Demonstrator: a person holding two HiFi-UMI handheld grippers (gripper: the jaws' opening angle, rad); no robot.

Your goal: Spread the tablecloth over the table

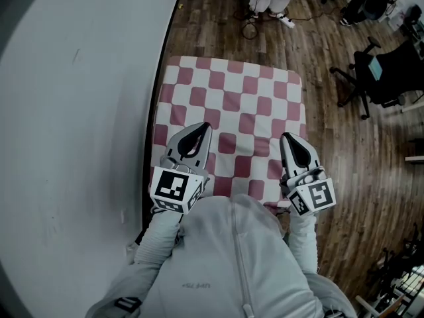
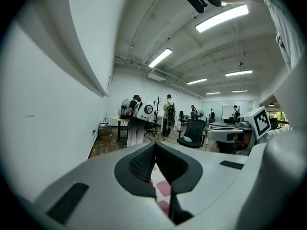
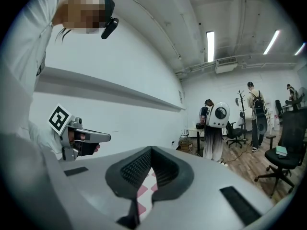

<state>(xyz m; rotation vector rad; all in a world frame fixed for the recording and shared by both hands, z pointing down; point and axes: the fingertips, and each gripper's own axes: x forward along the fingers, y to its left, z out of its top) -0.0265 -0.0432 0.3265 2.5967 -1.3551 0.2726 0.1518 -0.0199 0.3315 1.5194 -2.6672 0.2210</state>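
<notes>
The left gripper (image 1: pixel 204 126) has its two jaws pressed together, and in the left gripper view (image 2: pixel 154 143) nothing sits between them. The right gripper (image 1: pixel 285 138) is the same: its jaws meet at the tips with nothing in them, as the right gripper view (image 3: pixel 151 149) shows. The left one is close to the wall (image 1: pixel 79 78) and the right one is farther from it. Both point away from the person and hang just above the near part of the cloth (image 1: pixel 245 105). The pink and white cloth lies flat right beside the wall. The table is hidden under it. The wood floor (image 1: pixel 344 151) is on the side away from the wall. I think the cloth is nearly spread, and what is left is to make it neat. To do that well, keep both grippers at the same height and move them together, so the cloth does not slide toward the wall or away from it. The near edge is hidden by the person's body, so check it for folds before letting it be.
</notes>
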